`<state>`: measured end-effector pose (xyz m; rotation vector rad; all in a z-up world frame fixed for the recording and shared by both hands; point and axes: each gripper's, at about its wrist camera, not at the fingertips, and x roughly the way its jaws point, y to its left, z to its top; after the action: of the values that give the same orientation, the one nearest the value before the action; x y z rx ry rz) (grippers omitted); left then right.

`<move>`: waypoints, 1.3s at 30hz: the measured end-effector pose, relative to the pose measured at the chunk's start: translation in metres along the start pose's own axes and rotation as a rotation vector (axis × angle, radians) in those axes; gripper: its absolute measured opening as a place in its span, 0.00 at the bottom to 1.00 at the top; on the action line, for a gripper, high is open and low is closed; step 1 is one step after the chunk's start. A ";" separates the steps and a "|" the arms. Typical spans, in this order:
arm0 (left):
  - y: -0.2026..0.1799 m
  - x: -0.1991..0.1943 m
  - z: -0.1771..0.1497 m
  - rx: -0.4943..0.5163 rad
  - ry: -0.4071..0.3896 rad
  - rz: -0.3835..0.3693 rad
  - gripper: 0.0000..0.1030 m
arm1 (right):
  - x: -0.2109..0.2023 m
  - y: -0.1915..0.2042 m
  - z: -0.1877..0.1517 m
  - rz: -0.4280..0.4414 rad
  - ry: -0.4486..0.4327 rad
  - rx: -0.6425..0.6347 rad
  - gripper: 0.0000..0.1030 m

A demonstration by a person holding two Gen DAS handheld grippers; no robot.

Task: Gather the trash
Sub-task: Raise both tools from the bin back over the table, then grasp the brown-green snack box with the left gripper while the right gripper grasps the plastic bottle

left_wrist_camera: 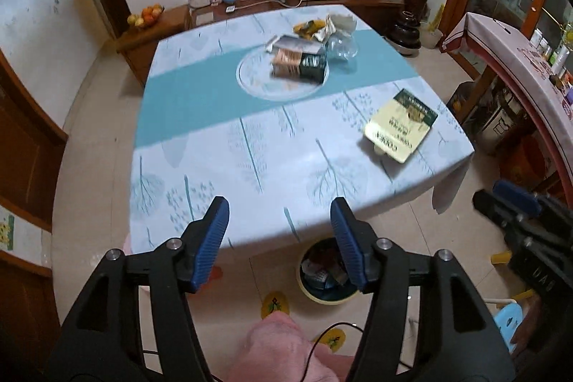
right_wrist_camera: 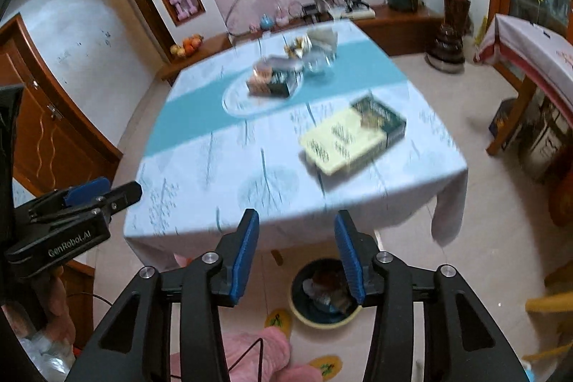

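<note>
My left gripper (left_wrist_camera: 279,213) is open and empty, hanging over the near edge of the table (left_wrist_camera: 215,145). My right gripper (right_wrist_camera: 296,226) is open too, with nothing between its blue pads. Below both, on the floor, stands a yellow-rimmed trash bin (left_wrist_camera: 324,274) (right_wrist_camera: 322,292) with wrappers inside. A flat yellow and green box (left_wrist_camera: 401,126) (right_wrist_camera: 352,133) lies near the table's right edge. A brown and dark green carton (left_wrist_camera: 299,61) (right_wrist_camera: 270,81) rests on a glass plate (left_wrist_camera: 250,79). Behind it are crumpled wrappers (left_wrist_camera: 322,25) and a clear plastic piece (left_wrist_camera: 342,47).
A wooden sideboard (left_wrist_camera: 250,6) with cables and a fruit bowl runs along the far wall under a television. A second covered table (left_wrist_camera: 519,59) stands on the right, a wooden door (right_wrist_camera: 53,131) on the left. The person's pink sleeve (left_wrist_camera: 283,346) is low in view.
</note>
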<state>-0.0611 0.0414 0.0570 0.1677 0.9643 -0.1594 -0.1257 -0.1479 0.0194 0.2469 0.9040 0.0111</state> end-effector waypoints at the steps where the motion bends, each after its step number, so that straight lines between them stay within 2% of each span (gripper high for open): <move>1: 0.001 -0.001 0.006 0.005 -0.003 -0.003 0.55 | -0.004 0.001 0.009 0.002 -0.015 -0.007 0.45; 7: 0.014 0.005 0.060 0.066 -0.047 -0.011 0.56 | -0.006 0.012 0.058 0.001 -0.057 -0.029 0.50; 13: 0.026 0.049 0.134 0.165 -0.034 -0.047 0.57 | 0.032 0.015 0.115 -0.026 -0.034 0.012 0.50; 19: 0.026 0.129 0.211 0.390 0.045 -0.104 0.57 | 0.099 0.006 0.187 -0.059 0.010 0.151 0.50; 25: 0.009 0.227 0.266 0.586 0.132 -0.157 0.57 | 0.179 -0.018 0.244 -0.117 0.058 0.312 0.50; 31: -0.020 0.313 0.291 0.721 0.242 -0.253 0.57 | 0.248 -0.052 0.268 -0.158 0.098 0.472 0.50; 34: -0.035 0.344 0.292 0.771 0.304 -0.307 0.57 | 0.265 -0.063 0.269 -0.165 0.110 0.512 0.50; 39: -0.049 0.372 0.289 0.850 0.412 -0.426 0.57 | 0.290 -0.073 0.270 -0.183 0.134 0.547 0.50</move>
<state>0.3689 -0.0902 -0.0926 0.7988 1.2866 -0.9580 0.2574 -0.2426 -0.0612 0.6766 1.0487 -0.3975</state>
